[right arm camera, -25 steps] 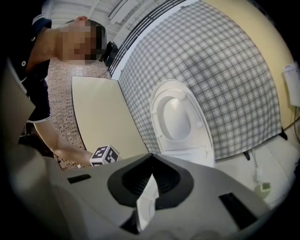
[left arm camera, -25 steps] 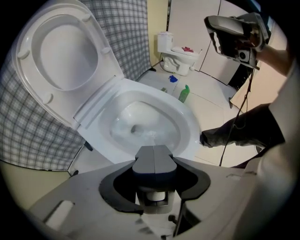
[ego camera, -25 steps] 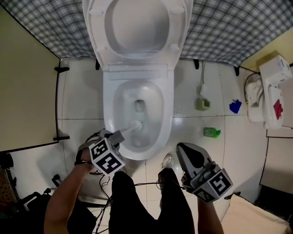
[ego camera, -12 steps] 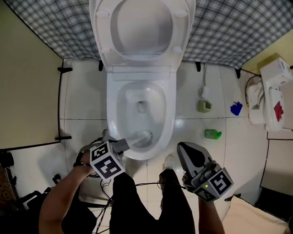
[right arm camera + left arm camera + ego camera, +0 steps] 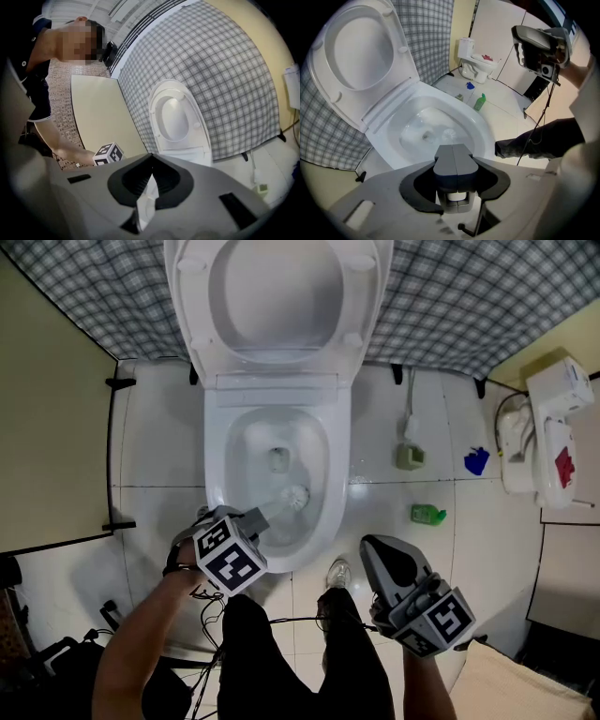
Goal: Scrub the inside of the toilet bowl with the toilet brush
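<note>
Head view showed the left gripper (image 5: 247, 520) clamped on the brush (image 5: 296, 496) handle, angled steeply down so its bristles met the bowl's (image 5: 330, 442) inner slope; the right gripper (image 5: 373, 549), jaws together and empty, hung aside.

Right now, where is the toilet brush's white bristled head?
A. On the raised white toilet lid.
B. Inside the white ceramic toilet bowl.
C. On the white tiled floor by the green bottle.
B: the head view shows the white bristled brush head inside the white ceramic toilet bowl, its handle clamped in the left gripper.
</note>
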